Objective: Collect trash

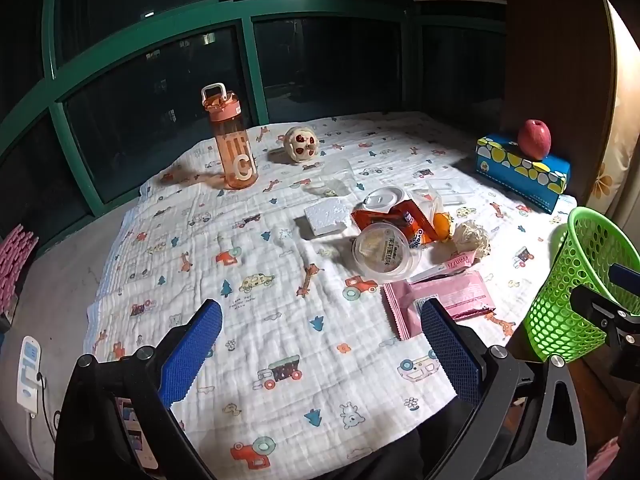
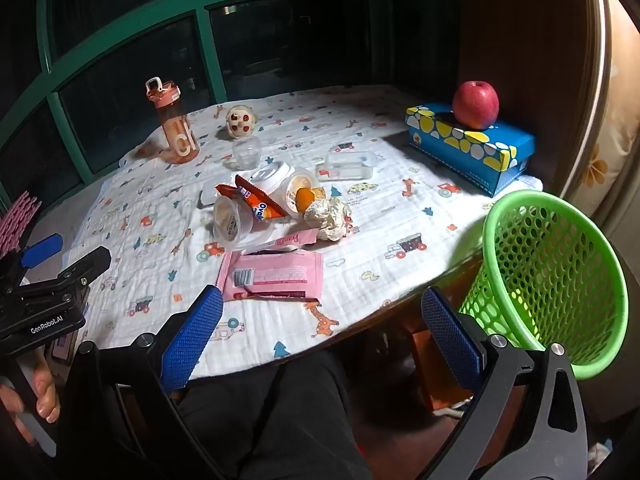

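Observation:
A pile of trash lies mid-table: a pink wrapper (image 1: 444, 298) (image 2: 276, 274), a clear plastic cup on its side (image 1: 384, 256) (image 2: 232, 220), an orange Ovaltine wrapper (image 1: 400, 220) (image 2: 256, 200), a crumpled paper ball (image 1: 474, 238) (image 2: 330, 214) and a white foam block (image 1: 326, 216). A green mesh basket (image 1: 576, 292) (image 2: 556, 276) stands off the table's right edge. My left gripper (image 1: 320, 340) is open and empty, above the cloth just short of the pink wrapper. My right gripper (image 2: 320, 332) is open and empty, at the table's near edge between wrapper and basket.
An orange water bottle (image 1: 232, 140) (image 2: 174, 124) and a round toy (image 1: 300, 144) (image 2: 240, 120) stand at the back. A red apple (image 1: 534, 139) (image 2: 476, 105) sits on a blue tissue box (image 1: 520, 168) (image 2: 472, 146) at the right. A clear box (image 2: 350, 165) lies behind the pile.

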Demonstrator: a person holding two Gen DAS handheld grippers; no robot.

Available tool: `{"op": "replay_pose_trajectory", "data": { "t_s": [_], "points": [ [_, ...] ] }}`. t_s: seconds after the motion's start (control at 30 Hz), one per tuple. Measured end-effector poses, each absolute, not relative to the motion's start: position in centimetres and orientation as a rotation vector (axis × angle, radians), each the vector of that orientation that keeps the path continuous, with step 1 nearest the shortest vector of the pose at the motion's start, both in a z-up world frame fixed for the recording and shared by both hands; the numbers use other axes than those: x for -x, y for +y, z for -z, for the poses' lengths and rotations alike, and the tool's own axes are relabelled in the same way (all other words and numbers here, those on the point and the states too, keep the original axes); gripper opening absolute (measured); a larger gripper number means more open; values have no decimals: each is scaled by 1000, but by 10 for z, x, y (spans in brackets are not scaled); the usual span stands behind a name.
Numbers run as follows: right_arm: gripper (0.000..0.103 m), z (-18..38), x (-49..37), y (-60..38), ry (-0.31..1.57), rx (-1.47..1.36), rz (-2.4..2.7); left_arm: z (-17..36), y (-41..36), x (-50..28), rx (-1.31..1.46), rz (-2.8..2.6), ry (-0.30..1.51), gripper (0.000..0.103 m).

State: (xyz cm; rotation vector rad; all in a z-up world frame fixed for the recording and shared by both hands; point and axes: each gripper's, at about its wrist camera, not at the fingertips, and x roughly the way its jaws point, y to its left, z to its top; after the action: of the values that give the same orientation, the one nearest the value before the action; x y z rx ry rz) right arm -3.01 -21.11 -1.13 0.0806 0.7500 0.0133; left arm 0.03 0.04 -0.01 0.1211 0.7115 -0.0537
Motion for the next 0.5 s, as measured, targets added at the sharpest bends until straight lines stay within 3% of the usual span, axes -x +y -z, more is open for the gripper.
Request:
{"op": "replay_pose_trajectory", "data": {
  "t_s": [0.5],
  "points": [
    [98, 11, 30, -211, 753, -82, -14, 0, 0, 0, -122, 54, 713, 96]
  ]
}}
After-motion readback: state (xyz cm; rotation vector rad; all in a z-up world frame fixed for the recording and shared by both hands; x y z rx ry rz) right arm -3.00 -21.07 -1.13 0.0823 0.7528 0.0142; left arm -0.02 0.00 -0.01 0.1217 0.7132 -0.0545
